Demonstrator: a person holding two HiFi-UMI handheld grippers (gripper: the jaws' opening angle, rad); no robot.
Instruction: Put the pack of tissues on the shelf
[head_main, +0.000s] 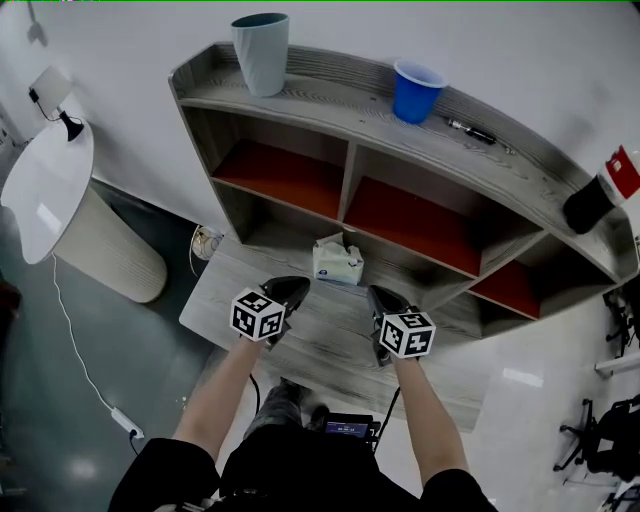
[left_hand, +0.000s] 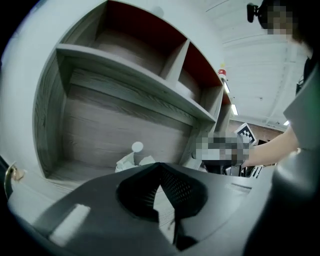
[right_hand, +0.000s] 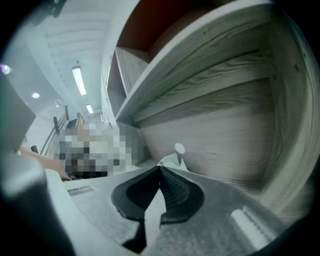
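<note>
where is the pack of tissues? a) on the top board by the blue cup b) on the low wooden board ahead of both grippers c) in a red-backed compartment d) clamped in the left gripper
b: the pack of tissues sits on the low wooden board ahead of the left gripper and right gripper, both shut and empty.

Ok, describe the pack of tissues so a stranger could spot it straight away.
Find the grey wooden shelf unit against the white wall. On its lowest, widest board, in front of the upright divider between two red-lined compartments, sits the pack of tissues. It is the only soft, pale, crumpled thing there; the blue cup and tall grey cup stand up on the top board.
</note>
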